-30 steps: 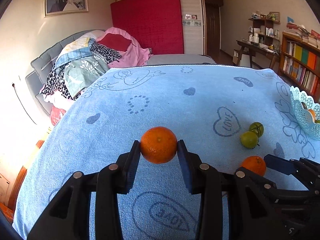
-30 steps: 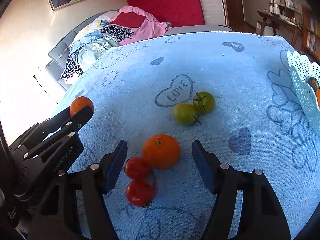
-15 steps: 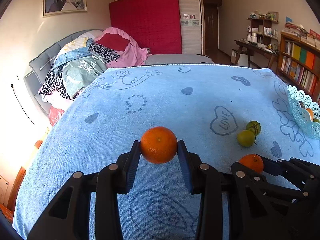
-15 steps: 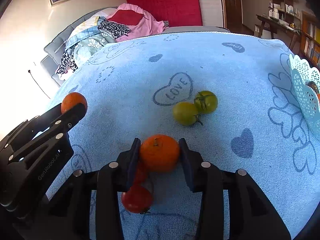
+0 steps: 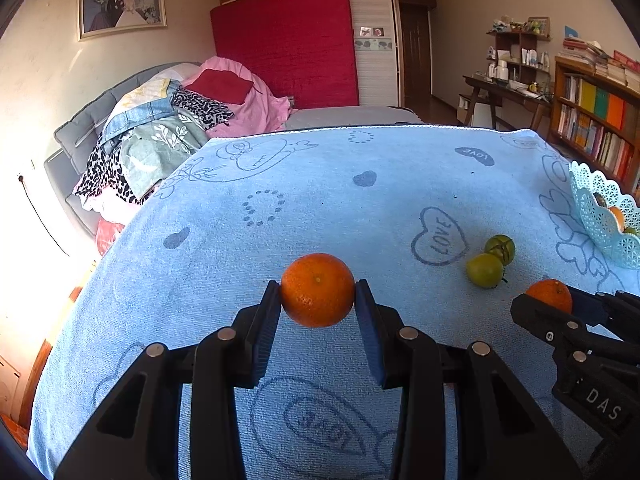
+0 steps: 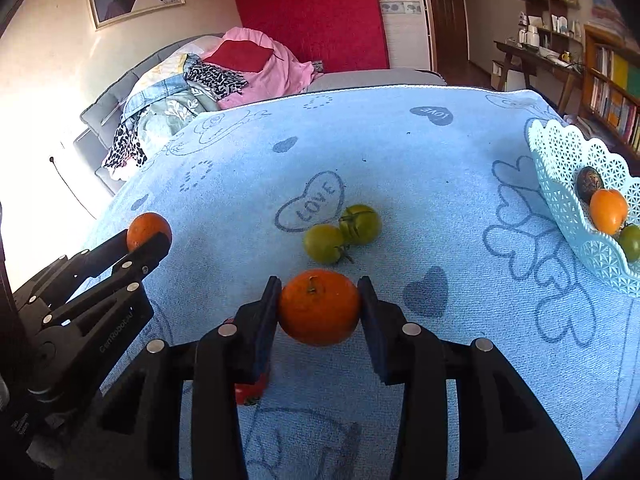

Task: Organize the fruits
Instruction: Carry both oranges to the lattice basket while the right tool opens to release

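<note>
My left gripper (image 5: 317,300) is shut on an orange (image 5: 317,289), held above the blue towel. My right gripper (image 6: 319,309) is shut on a second orange (image 6: 319,306) with its stem up, lifted just off the towel. In the left wrist view that second orange (image 5: 549,294) shows at the right, in the other gripper's jaws. Two green tomatoes (image 6: 342,233) lie together beyond my right gripper. A red tomato (image 6: 250,392) peeks out below its left finger. The pale blue lace basket (image 6: 568,200) at the right edge holds an orange fruit, a dark fruit and a green one.
A blue towel (image 5: 320,184) with heart and LOVE prints covers the table. Behind it stand a sofa piled with clothes (image 5: 168,128), a red mattress against the wall, and bookshelves (image 5: 592,120) at the right.
My right gripper closed on the orange beside the red tomatoes and raised it slightly. The left gripper kept still with its orange.
</note>
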The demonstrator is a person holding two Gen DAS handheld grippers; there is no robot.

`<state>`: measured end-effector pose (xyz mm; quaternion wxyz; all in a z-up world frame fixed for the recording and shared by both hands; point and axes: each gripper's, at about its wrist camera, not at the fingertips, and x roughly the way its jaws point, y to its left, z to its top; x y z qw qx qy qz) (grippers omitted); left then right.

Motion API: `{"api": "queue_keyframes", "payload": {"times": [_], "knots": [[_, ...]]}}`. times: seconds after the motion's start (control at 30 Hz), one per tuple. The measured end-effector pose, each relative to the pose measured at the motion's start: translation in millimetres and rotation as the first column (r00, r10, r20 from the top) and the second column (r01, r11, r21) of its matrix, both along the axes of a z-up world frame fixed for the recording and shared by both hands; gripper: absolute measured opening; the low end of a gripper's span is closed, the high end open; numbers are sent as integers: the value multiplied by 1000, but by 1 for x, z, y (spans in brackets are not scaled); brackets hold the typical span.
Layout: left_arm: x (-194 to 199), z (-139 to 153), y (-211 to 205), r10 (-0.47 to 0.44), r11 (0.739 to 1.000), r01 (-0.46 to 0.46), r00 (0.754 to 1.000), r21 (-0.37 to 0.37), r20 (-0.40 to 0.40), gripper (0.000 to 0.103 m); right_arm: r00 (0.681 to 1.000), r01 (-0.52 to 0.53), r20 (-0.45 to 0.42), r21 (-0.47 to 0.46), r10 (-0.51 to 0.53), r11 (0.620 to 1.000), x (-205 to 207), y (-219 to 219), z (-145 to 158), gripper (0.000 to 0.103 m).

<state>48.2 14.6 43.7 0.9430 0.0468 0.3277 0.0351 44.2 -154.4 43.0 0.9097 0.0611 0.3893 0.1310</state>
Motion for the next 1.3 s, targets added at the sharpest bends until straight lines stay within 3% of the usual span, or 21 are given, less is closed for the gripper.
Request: {"api": "queue_keyframes", "payload": {"times": [0.67,1.03,1.3], "knots": [[-1,2,-42,-84,994,85,996,67,-16,39,983,147,97,73,-154,986,-19,-86,34,40],[6,8,-85,-152,983,153,988,101,-16,39,948,270,142,118,-285,956,-23,-157,46,40],[17,13,-123,-223,965,223,975,141,-22,39,918,358,123,149,-377,922,-19,-204,39,40]]}}
